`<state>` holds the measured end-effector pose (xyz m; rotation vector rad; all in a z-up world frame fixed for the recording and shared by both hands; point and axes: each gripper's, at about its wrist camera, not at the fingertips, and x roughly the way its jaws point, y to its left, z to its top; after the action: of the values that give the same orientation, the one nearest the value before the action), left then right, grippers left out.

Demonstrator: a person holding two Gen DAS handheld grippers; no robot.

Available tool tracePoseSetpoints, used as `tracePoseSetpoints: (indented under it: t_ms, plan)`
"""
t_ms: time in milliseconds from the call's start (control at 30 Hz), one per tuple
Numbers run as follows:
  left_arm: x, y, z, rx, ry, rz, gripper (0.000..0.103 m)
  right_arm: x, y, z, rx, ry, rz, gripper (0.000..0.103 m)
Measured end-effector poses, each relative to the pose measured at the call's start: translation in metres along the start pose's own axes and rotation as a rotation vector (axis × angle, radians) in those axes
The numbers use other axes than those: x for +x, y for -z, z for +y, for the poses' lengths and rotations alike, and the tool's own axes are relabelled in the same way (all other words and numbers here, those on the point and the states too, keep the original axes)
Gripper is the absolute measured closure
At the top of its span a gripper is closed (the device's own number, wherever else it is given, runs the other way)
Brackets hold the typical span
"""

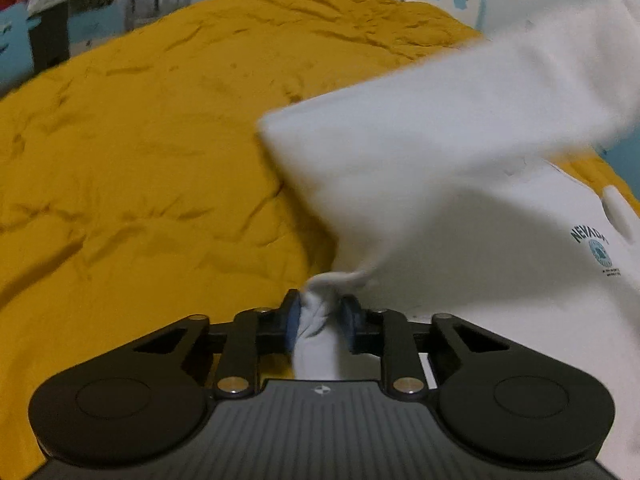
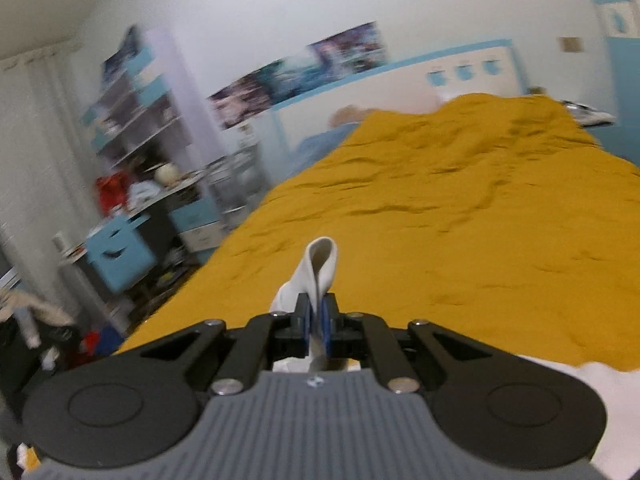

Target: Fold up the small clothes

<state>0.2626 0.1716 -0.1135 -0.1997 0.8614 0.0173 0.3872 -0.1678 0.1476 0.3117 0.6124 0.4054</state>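
Left gripper (image 1: 320,322): fingers narrow, pads pinching bunched edge of white shirt (image 1: 460,208). Shirt spread over mustard bedspread (image 1: 140,140), right of centre, one sleeve lifted across upper right, small printed logo (image 1: 598,252) near right edge. Right gripper (image 2: 318,320): fingers nearly together, clamping loop of white shirt fabric (image 2: 316,272), raised above bedspread (image 2: 460,220). Shelves (image 2: 132,120) at far left.

The garment (image 1: 460,184) lies over the bed's (image 1: 160,140) near right part, one sleeve raised across it toward the right edge. Its near edge is bunched between the left tongs (image 1: 320,320). Left of the bed stand shelves (image 2: 136,92) above a cluttered desk (image 2: 168,192), and the headboard (image 2: 472,68) closes its far end
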Motion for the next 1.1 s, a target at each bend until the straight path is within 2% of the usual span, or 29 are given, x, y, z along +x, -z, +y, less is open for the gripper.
tracePoseSetpoints:
  t_ms: [100, 200, 267, 333, 500, 600, 700, 767, 833, 900, 1000, 1067, 1100]
  plan:
    - [0.001, -0.002, 0.001, 0.004, -0.001, 0.007, 0.079, -0.003, 0.021, -0.072, 0.081, 0.124, 0.029, 0.102]
    - [0.005, -0.003, -0.003, 0.031, -0.022, 0.019, 0.079, 0.007, 0.065, -0.145, 0.202, 0.287, 0.136, 0.103]
    - [0.009, -0.005, -0.003, 0.032, -0.026, 0.029, 0.079, 0.011, 0.096, -0.182, 0.3, 0.315, 0.194, 0.103]
    - [0.008, -0.004, -0.004, 0.033, -0.03, 0.036, 0.079, 0.014, 0.118, -0.2, 0.319, 0.343, 0.224, 0.103]
    - [0.005, -0.006, -0.008, 0.053, -0.044, 0.065, 0.079, 0.022, 0.149, -0.209, 0.282, 0.366, 0.247, 0.103]
    - [0.001, -0.008, -0.008, 0.082, -0.048, 0.092, 0.074, 0.027, 0.152, -0.218, 0.292, 0.367, 0.264, 0.102]
    - [-0.012, -0.013, -0.007, 0.072, -0.035, 0.11, 0.072, 0.022, 0.16, -0.227, 0.283, 0.442, 0.259, 0.1]
    - [-0.023, -0.016, -0.008, 0.095, -0.025, 0.099, 0.071, 0.011, 0.159, -0.232, 0.302, 0.412, 0.245, 0.092]
    - [-0.034, -0.021, -0.007, 0.102, 0.014, 0.074, 0.058, -0.001, 0.158, -0.232, 0.313, 0.377, 0.245, 0.077]
    - [-0.04, -0.028, -0.005, 0.072, 0.039, 0.043, 0.05, -0.006, 0.158, -0.231, 0.326, 0.337, 0.249, 0.076]
    - [-0.034, -0.037, -0.002, 0.02, 0.036, 0.034, 0.051, -0.013, 0.165, -0.229, 0.379, 0.282, 0.265, 0.076]
    - [-0.024, -0.036, -0.004, 0.001, 0.04, 0.048, 0.051, -0.011, 0.171, -0.224, 0.363, 0.285, 0.286, 0.077]
    - [-0.019, -0.034, -0.006, -0.001, 0.037, 0.059, 0.051, -0.01, 0.175, -0.221, 0.347, 0.289, 0.297, 0.081]
